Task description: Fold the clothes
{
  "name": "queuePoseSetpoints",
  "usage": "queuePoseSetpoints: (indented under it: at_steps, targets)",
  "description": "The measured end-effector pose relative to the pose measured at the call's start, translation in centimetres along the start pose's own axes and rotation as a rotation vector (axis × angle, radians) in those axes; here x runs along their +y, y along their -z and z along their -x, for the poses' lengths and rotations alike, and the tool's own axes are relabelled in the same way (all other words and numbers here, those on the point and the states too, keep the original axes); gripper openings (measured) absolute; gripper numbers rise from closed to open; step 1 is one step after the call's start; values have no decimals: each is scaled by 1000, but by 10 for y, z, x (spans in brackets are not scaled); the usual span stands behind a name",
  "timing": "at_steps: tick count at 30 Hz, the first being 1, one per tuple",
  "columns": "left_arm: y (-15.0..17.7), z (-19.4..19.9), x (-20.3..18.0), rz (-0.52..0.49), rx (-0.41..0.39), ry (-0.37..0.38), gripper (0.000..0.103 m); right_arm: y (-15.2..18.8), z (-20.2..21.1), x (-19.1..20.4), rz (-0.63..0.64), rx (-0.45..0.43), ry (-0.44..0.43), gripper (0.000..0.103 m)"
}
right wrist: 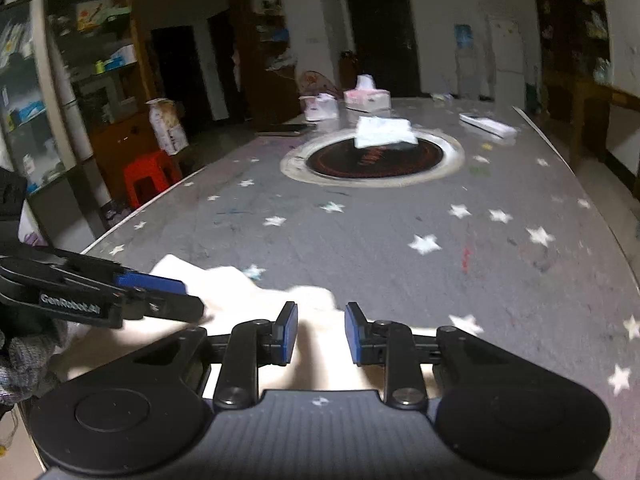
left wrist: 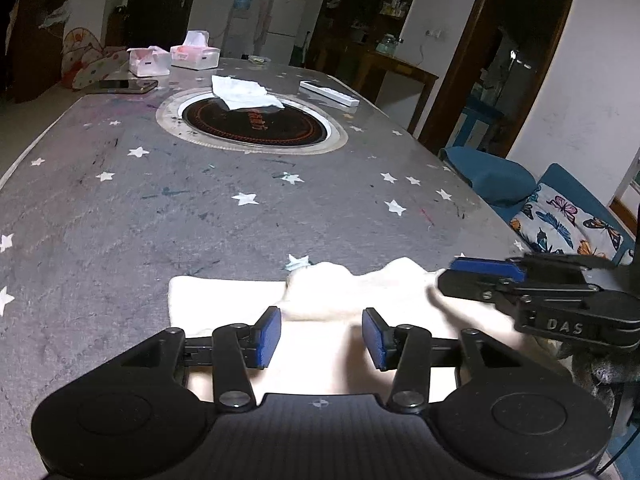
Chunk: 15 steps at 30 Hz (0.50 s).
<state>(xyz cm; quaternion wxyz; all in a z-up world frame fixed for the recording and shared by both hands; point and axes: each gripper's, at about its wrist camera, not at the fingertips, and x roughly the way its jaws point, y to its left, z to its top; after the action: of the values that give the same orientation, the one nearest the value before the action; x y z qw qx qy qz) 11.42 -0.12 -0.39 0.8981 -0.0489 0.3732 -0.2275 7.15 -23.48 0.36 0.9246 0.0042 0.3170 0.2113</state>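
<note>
A cream garment [left wrist: 224,296] lies on the near edge of the grey star-patterned table, with a bunched ridge along its far side. My left gripper [left wrist: 321,338] hovers over it, blue pads apart, only flat cloth showing in the gap. My right gripper [left wrist: 448,276] comes in from the right at the garment's right edge. In the right wrist view the right gripper [right wrist: 321,332] stands over the cream garment [right wrist: 248,300] with a narrower gap between its pads and nothing pinched. The left gripper [right wrist: 192,296] reaches in from the left over the cloth.
The table [left wrist: 200,208] has a round black inset [left wrist: 252,122] mid-way, with a white cloth [left wrist: 244,94] on its far rim. Tissue boxes [left wrist: 195,54], a phone [left wrist: 124,86] and a remote [left wrist: 328,94] lie beyond. A butterfly cushion [left wrist: 560,220] sits right; a red stool [right wrist: 150,178] stands left.
</note>
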Motion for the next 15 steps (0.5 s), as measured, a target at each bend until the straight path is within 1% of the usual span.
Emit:
queuePoseSetpoints:
  at_steps: [3, 6, 10, 15]
  targets:
    - [0, -2, 0, 1, -2, -4, 53, -1, -15, 10, 48, 29, 30, 24]
    - [0, 0, 0, 3, -7, -8, 56, -4, -21, 11, 76, 24, 62, 23]
    - [2, 15, -5, -19, -39, -1, 62, -7, 0, 9, 76, -3, 43, 23]
    - [14, 35, -19, -68, -73, 16, 68, 10, 27, 15, 137, 11, 11, 23]
